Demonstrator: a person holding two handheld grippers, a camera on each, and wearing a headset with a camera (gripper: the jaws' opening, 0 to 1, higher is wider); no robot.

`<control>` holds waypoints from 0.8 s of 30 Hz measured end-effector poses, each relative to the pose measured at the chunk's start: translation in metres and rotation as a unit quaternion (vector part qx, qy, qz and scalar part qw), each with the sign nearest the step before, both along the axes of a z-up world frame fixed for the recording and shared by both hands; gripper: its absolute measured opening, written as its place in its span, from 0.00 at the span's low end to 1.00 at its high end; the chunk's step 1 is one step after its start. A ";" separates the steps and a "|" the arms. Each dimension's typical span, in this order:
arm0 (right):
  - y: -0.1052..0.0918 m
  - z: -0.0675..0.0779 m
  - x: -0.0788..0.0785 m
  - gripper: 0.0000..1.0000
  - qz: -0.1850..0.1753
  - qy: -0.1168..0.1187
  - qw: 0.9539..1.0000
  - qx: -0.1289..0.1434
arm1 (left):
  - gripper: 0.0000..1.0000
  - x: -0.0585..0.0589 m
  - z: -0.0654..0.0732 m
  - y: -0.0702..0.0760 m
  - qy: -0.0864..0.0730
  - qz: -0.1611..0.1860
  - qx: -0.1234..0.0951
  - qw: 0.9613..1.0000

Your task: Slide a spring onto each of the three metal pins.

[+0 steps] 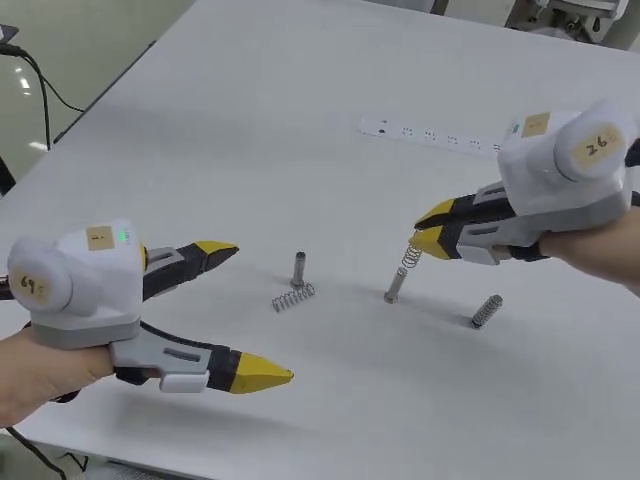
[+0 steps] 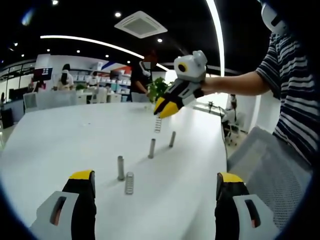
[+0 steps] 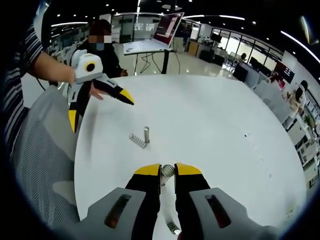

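We are pinching a spring [image 1: 411,257] in the right tongs [image 1: 418,230] above the middle pin [image 1: 396,285] to slide it on — left tongs [image 1: 262,311] gaping apart.

On the table [image 1: 200,120]: left pin [image 1: 299,268] stands, loose spring [image 1: 293,297] lying just in front. Middle pin [image 1: 396,285] to its right, under the second spring [image 1: 412,256] pinched in the right claw [image 1: 418,230]. Third pin [image 1: 487,311] further right, power strip [image 1: 420,133] behind.
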State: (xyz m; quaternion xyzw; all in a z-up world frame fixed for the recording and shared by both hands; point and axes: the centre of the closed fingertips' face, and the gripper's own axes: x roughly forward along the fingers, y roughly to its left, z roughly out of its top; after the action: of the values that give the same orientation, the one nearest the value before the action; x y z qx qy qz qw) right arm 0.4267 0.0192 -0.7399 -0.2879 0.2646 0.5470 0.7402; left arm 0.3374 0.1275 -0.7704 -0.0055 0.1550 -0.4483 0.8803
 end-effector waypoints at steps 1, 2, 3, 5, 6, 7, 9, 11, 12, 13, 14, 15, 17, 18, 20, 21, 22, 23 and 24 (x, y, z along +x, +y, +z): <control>0.000 -0.001 0.001 0.07 -0.002 0.000 1.000 0.000 | 0.98 0.000 0.000 0.001 0.001 0.001 0.000 1.000; -0.001 -0.002 0.001 0.07 -0.003 0.001 1.000 -0.001 | 0.98 0.000 0.000 0.001 0.001 0.001 0.000 1.000; -0.001 -0.003 0.002 0.07 -0.005 0.001 1.000 -0.001 | 0.98 0.000 0.000 0.001 0.000 0.001 0.000 1.000; -0.001 -0.005 0.002 0.07 -0.007 0.002 1.000 -0.001 | 0.98 0.000 0.000 0.001 0.002 0.001 -0.002 1.000; -0.002 -0.006 0.002 0.07 -0.008 0.002 1.000 -0.002 | 0.98 0.001 0.001 0.001 0.001 0.001 -0.002 1.000; -0.002 -0.007 0.002 0.07 -0.008 0.002 1.000 -0.003 | 0.98 0.000 0.000 0.001 0.001 0.001 -0.001 1.000; -0.001 -0.009 0.002 0.07 -0.009 0.004 1.000 -0.001 | 0.98 0.000 0.001 0.000 0.001 0.000 -0.002 1.000; -0.001 -0.010 0.003 0.07 -0.010 0.003 1.000 -0.003 | 0.98 0.000 0.001 -0.001 0.001 -0.001 -0.001 1.000; -0.001 -0.010 0.003 0.07 -0.011 0.002 1.000 -0.004 | 0.98 0.000 0.001 0.000 0.001 0.000 -0.001 1.000; -0.001 -0.011 0.004 0.07 -0.012 0.002 1.000 -0.004 | 0.98 0.001 0.001 0.000 0.001 0.000 -0.001 1.000; -0.001 -0.011 0.004 0.07 -0.013 0.002 1.000 -0.004 | 0.98 0.001 0.001 0.001 0.001 0.001 -0.002 1.000; -0.001 -0.011 0.005 0.07 -0.015 0.002 1.000 -0.003 | 0.98 0.001 0.001 0.001 0.001 0.001 -0.002 1.000; -0.001 -0.012 0.005 0.07 -0.016 0.004 1.000 -0.003 | 0.98 0.000 0.001 0.003 0.001 0.002 -0.001 1.000; -0.001 -0.012 0.005 0.07 -0.016 0.005 1.000 -0.003 | 0.98 0.000 0.001 0.004 0.002 0.003 -0.001 1.000; 0.000 -0.013 0.005 0.07 -0.016 0.007 1.000 -0.002 | 0.98 0.000 0.001 0.005 0.002 0.004 -0.001 1.000; 0.001 -0.013 0.006 0.07 -0.015 0.007 1.000 -0.002 | 0.98 0.000 0.001 0.005 0.002 0.005 -0.001 1.000; 0.001 -0.014 0.006 0.07 -0.014 0.008 1.000 -0.003 | 0.98 0.000 0.001 0.005 0.003 0.005 -0.002 1.000; 0.002 -0.015 0.006 0.07 -0.014 0.008 1.000 -0.003 | 0.98 0.000 0.001 0.005 0.003 0.005 -0.003 1.000; 0.002 -0.015 0.006 0.07 -0.014 0.008 1.000 -0.004 | 0.98 0.000 0.001 0.005 0.004 0.005 -0.004 1.000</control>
State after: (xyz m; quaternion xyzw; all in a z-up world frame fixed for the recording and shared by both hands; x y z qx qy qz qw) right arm 0.4329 0.0209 -0.7552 -0.2828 0.2770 0.5381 0.7442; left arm 0.3375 0.1328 -0.7693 -0.0120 0.1569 -0.4442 0.8820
